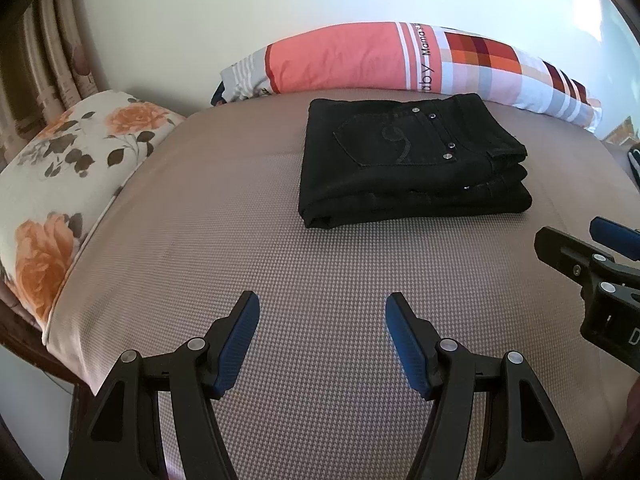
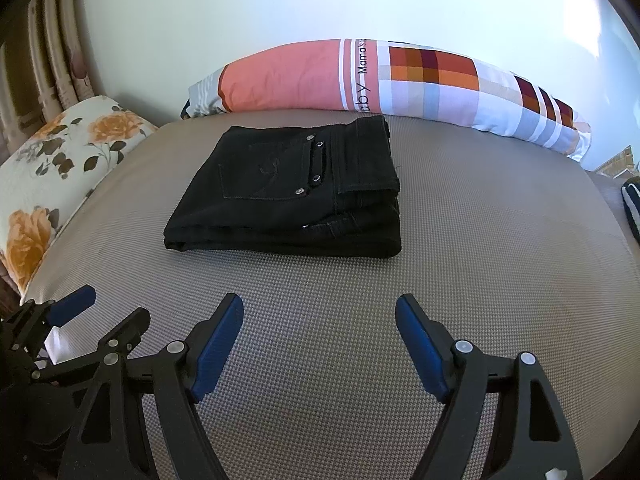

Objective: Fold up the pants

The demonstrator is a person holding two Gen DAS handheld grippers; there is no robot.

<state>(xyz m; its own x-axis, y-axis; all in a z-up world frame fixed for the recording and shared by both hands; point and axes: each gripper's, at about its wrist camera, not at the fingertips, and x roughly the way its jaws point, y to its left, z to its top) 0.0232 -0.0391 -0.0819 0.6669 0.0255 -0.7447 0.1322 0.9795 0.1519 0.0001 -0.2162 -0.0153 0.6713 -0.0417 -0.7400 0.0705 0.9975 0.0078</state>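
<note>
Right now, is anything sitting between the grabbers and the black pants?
No. Only bare bed cover lies between the folded black pants and both grippers, left gripper and right gripper. Their jaws are open and empty. The pillows sit off to the side and behind.

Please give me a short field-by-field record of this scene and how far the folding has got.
surface: bed with a woven beige cover
pants: black pants folded into a compact stack, back pocket on top
behind pants: long patchwork pillow along the wall
side: floral pillow at the bed's edge
left gripper: open, empty, short of the pants
right gripper: open, empty, short of the pants
task state: looks folded
</note>
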